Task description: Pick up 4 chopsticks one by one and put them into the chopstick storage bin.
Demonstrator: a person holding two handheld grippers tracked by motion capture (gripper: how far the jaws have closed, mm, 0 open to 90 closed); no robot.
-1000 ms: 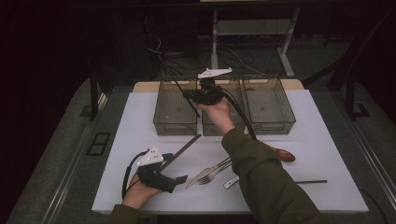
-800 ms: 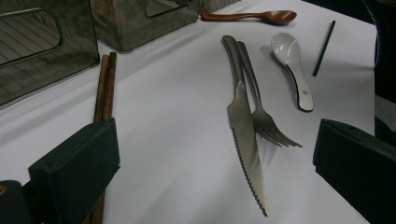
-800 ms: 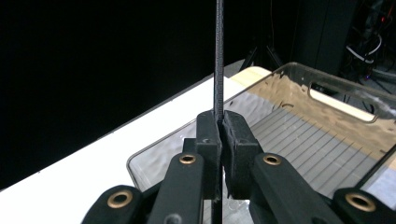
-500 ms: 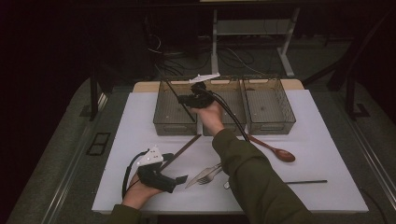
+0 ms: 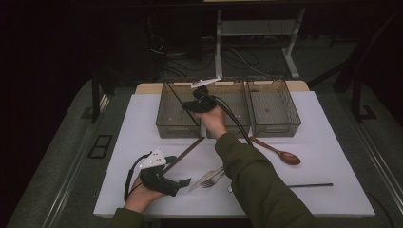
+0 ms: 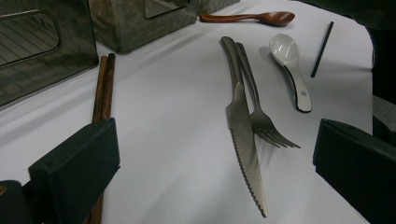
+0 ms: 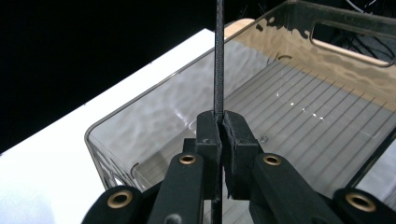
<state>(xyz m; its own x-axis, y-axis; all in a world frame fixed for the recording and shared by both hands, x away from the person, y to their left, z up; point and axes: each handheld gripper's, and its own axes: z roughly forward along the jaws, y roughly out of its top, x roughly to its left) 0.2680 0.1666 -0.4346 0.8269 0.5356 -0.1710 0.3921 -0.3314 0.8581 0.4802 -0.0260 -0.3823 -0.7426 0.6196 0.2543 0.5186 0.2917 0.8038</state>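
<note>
R gripper (image 7: 219, 128) – jaws pressed together on a thin black chopstick (image 7: 218, 60), clamped right at the pad tips; the stick runs straight up btwn the pads and out past them. In the high view this gripper (image 5: 202, 102) sits over the left tray (image 5: 177, 128) of three clear trays lined along the desk's far edge, w/ the stick (image 5: 179, 99) slanting from the gripper down across that tray toward its far-left corner. Whether the stick's end touches the tray floor – can't tell. The right gripper view looks down into that ribbed tray (image 7: 140, 140), white desk (image 7: 42, 177) beyond its wall.

L gripper (image 5: 164, 183) rests near the desk's near-left corner, held in the left hand (image 5: 140, 199). Its jaws stand wide apart, nothing btwn the pads; in the left gripper view the two black pads frame bare white desk top (image 6: 163, 140).

Lying on the desk ahead of it: a serrated knife (image 6: 245, 140) and a fork (image 6: 261, 116) side by side, touching along their handles; a white ceramic spoon (image 6: 292, 65) just beside the fork; a second black chopstick (image 6: 322, 49) toward the desk's right edge; a brown wooden spoon (image 6: 252, 17) close to the trays. A pair of brown wooden chopsticks (image 6: 103, 88) lies by the left pad, running toward the left tray's near wall
</note>
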